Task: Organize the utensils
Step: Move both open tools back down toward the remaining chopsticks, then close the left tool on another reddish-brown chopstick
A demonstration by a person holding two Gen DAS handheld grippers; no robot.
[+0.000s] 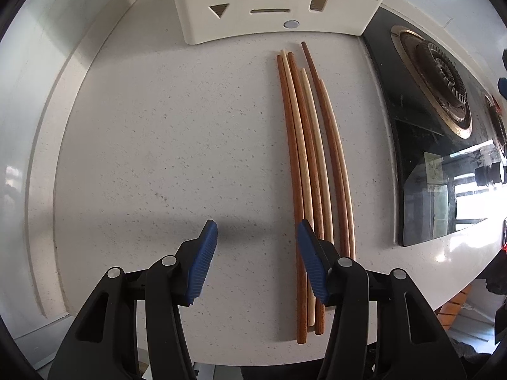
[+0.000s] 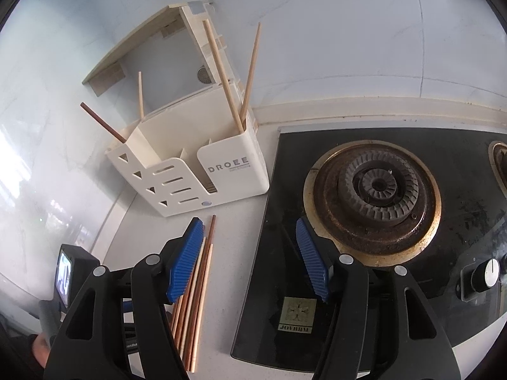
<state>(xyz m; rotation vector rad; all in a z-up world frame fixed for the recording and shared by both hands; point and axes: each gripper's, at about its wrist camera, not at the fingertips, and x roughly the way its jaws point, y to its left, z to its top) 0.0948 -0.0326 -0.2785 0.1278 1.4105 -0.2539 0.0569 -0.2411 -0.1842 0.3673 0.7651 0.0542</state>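
Two readable marks: "DROEE" on holder (image 2: 228, 166), "JOVBRM" on stove (image 2: 296, 327).

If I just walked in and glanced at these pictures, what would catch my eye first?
Probably the row of chopsticks lying side by side on the pale speckled counter, brown and cream ones mixed. Behind them stands a cream holder with four chopsticks already poking out. To the right sits a black stove with a rusty burner.
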